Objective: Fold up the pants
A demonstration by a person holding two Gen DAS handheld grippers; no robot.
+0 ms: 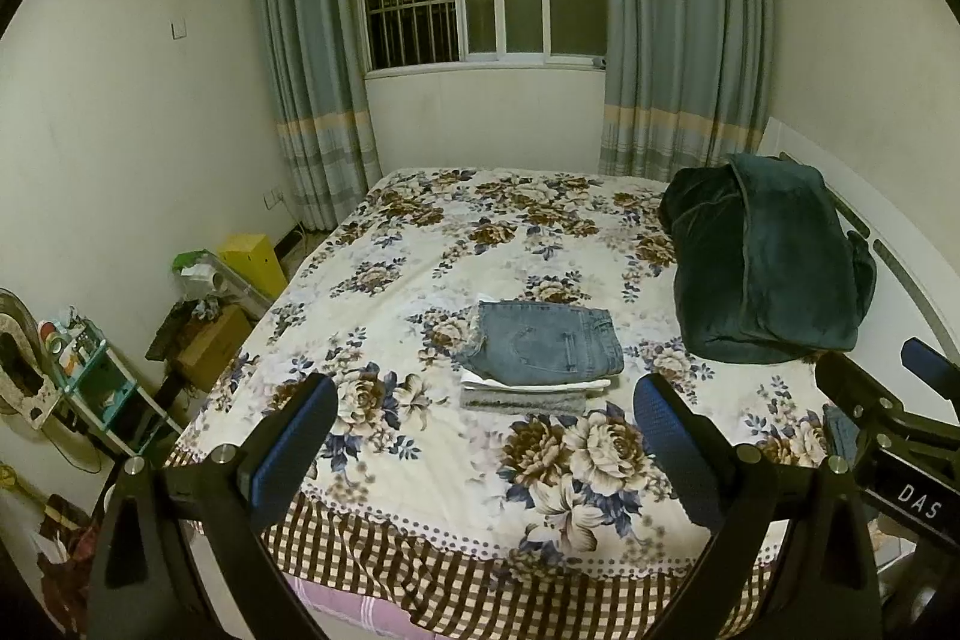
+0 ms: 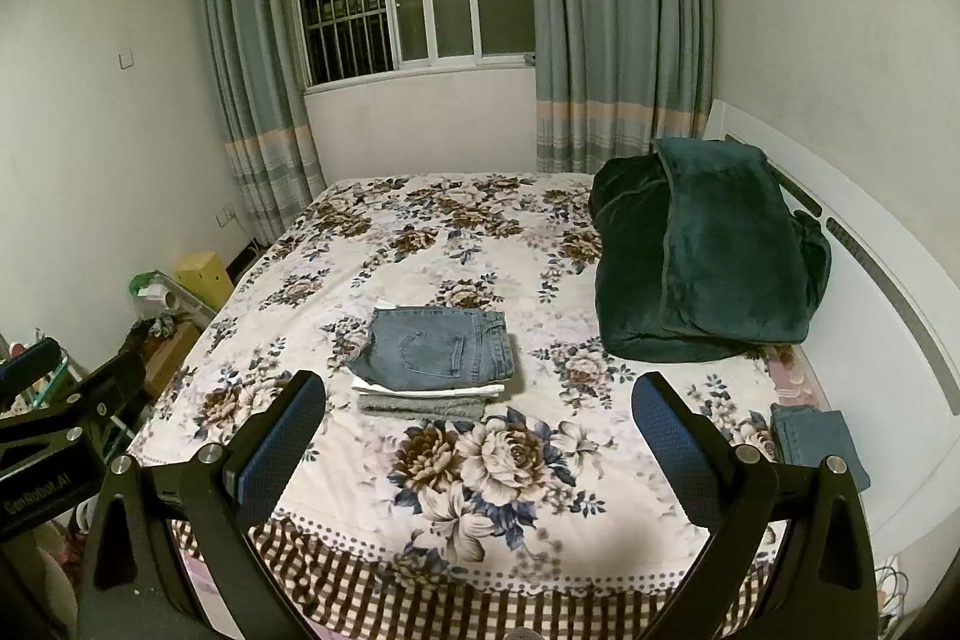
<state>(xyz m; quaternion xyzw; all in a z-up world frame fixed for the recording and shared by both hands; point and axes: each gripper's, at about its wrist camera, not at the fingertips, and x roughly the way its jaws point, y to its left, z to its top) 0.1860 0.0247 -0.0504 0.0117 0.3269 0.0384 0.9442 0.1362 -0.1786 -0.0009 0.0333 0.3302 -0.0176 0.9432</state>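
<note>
Folded blue jeans (image 1: 543, 345) lie on top of a small stack, over a white garment (image 1: 534, 382) and a grey one (image 1: 522, 402), in the middle of the flowered bed. The stack also shows in the right wrist view (image 2: 438, 349). Another blue denim garment (image 2: 819, 439) lies folded at the bed's right edge. My left gripper (image 1: 486, 436) is open and empty, held back above the bed's near edge. My right gripper (image 2: 480, 430) is open and empty too, beside it. Each gripper appears in the other's view, the right one (image 1: 888, 424) and the left one (image 2: 66, 400).
A dark green blanket (image 2: 702, 250) is heaped at the bed's right rear. A white headboard (image 2: 888, 316) runs along the right. Boxes and a cluttered shelf (image 1: 96, 376) stand on the floor at left. A window and curtains (image 1: 312, 40) are behind the bed.
</note>
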